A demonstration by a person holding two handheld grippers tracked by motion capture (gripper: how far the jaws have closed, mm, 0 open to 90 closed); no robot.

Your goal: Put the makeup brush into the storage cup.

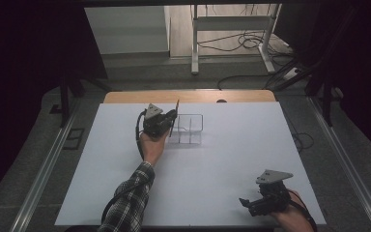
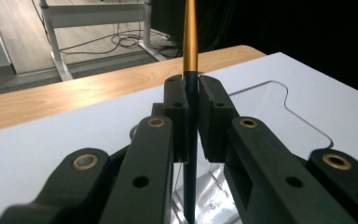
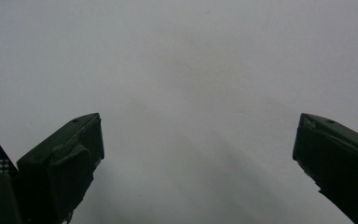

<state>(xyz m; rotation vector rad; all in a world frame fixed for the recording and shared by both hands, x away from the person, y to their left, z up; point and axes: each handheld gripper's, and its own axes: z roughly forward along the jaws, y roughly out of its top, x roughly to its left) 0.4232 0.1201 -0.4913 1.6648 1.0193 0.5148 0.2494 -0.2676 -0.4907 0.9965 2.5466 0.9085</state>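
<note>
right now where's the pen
The pen stands upright, clamped in the left gripper, in the high view left of centre toward the table's far side, right beside the clear tray.

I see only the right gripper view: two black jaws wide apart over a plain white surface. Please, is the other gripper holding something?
Observer: Yes. The left gripper has its jaws shut on a thin stick with a gold upper part and a dark lower part, held upright.
Operator: Is anything near that stick?
Observer: A clear plastic tray with compartments sits on the white table, right beside the left gripper.
Operator: Where does the stick's lower end point?
Observer: In the left gripper view it reaches down toward the clear tray; whether it touches, I cannot tell.
Operator: And my gripper's place?
Observer: The right gripper is open, near the table's front right edge, far from the tray.
</note>
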